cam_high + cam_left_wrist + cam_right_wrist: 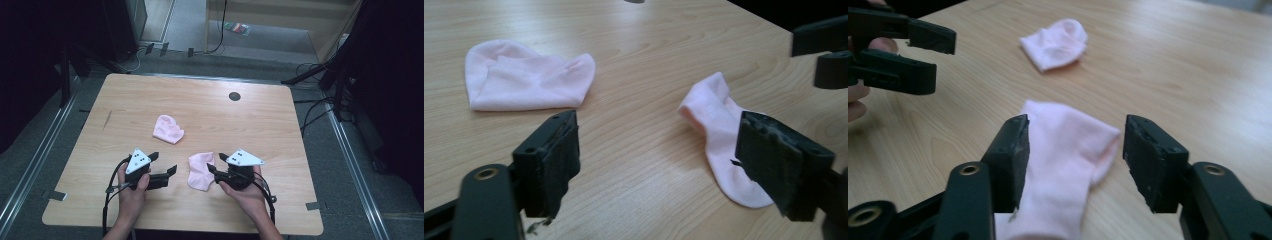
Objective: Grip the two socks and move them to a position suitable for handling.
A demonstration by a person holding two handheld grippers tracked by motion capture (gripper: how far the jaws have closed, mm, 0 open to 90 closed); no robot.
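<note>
On the light wooden table (250, 120), two small pink cotton socks: crumpled sock (168, 129) mid-table, flat sock (201, 171) near the front edge. Left gripper (165, 163) jaws spread, empty, left of the flat sock. Right gripper (216, 164) jaws spread at the flat sock's right edge, not pinching it.
</note>
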